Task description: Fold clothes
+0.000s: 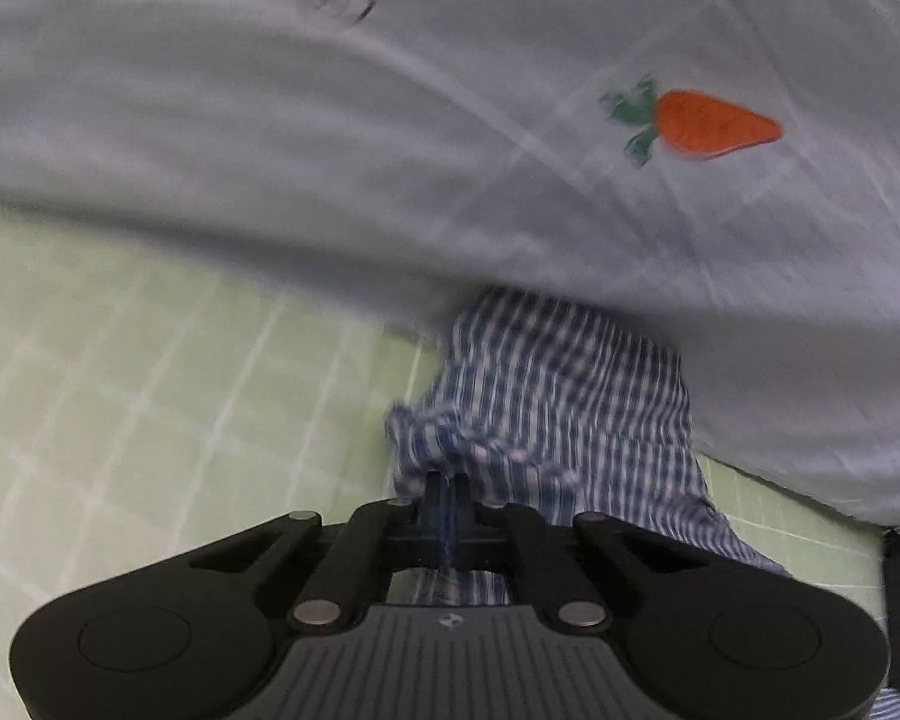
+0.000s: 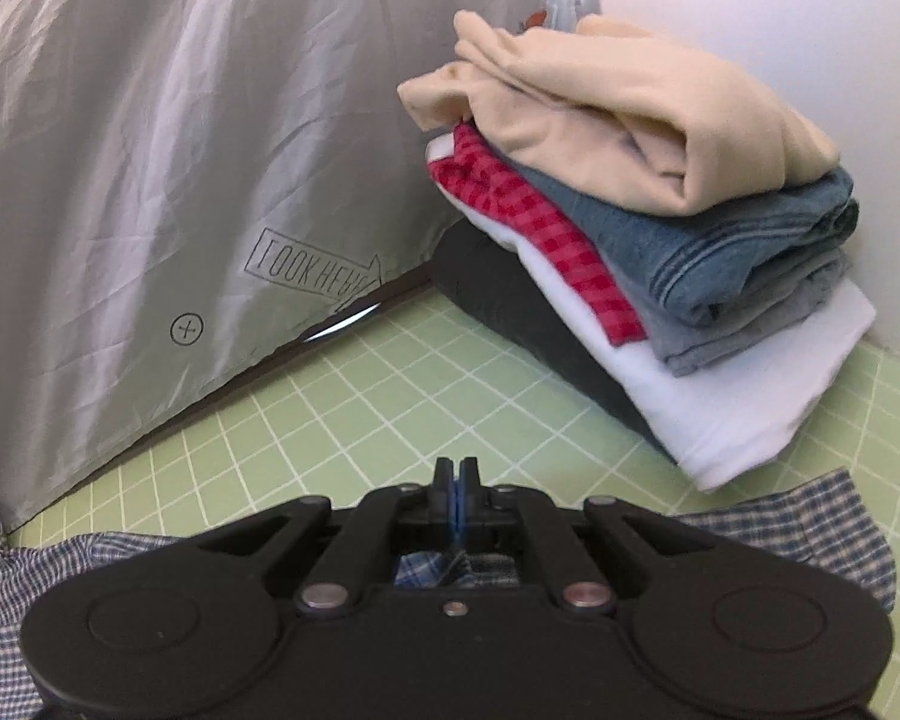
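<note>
My left gripper (image 1: 447, 483) clamped on blue checked garment (image 1: 564, 396), my right gripper (image 2: 456, 471) pinching its fabric too, folded stack (image 2: 660, 228) on green grid mat (image 2: 390, 408).

We see open green grid mat (image 2: 390, 396) ahead of the right gripper (image 2: 456, 471). Blocked on the right by the folded clothes stack (image 2: 678, 228), on the left by the grey sheet (image 2: 150, 150). On the left wrist cam, the sheet w/ carrot print (image 1: 714, 123) walls the front; mat free at the left.
</note>
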Demonstrator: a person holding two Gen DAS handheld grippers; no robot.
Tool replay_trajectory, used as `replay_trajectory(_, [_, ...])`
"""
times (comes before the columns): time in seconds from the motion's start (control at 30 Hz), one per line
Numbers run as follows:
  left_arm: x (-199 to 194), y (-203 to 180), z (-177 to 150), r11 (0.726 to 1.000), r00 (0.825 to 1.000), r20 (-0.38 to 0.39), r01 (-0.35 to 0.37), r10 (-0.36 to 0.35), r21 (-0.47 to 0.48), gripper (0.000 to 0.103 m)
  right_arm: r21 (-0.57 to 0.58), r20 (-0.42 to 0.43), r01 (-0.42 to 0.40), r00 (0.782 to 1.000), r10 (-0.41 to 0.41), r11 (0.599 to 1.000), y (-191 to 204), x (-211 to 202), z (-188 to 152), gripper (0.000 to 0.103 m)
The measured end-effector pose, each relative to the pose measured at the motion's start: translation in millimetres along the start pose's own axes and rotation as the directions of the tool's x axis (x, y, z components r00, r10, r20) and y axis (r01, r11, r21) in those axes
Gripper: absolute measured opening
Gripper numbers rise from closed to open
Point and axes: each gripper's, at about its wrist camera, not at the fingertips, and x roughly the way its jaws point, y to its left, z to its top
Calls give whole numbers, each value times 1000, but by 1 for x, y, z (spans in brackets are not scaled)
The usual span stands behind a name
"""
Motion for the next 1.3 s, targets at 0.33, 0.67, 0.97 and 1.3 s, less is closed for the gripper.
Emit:
replay_trajectory(0.33, [13, 25, 4, 998, 998, -20, -67, 67, -9, 3, -52, -60, 44, 997, -47, 998, -2, 12, -12, 1])
replay_trajectory(0.67, [-92, 38, 10, 987, 990, 51, -123, 129, -98, 62, -108, 24, -26, 999, 29, 994, 13, -34, 2, 1])
replay_trajectory(0.97, [-179, 45, -102, 993, 993, -18, -114, 114, 5, 71, -236, 91, -193, 971, 220, 952, 37, -128, -20, 1])
replay_trajectory(1.3, [-222, 56, -211, 992, 982, -145, -117, 123, 46, 71, -351, -205, -465, 885, 418, 812, 58, -187, -130, 1])
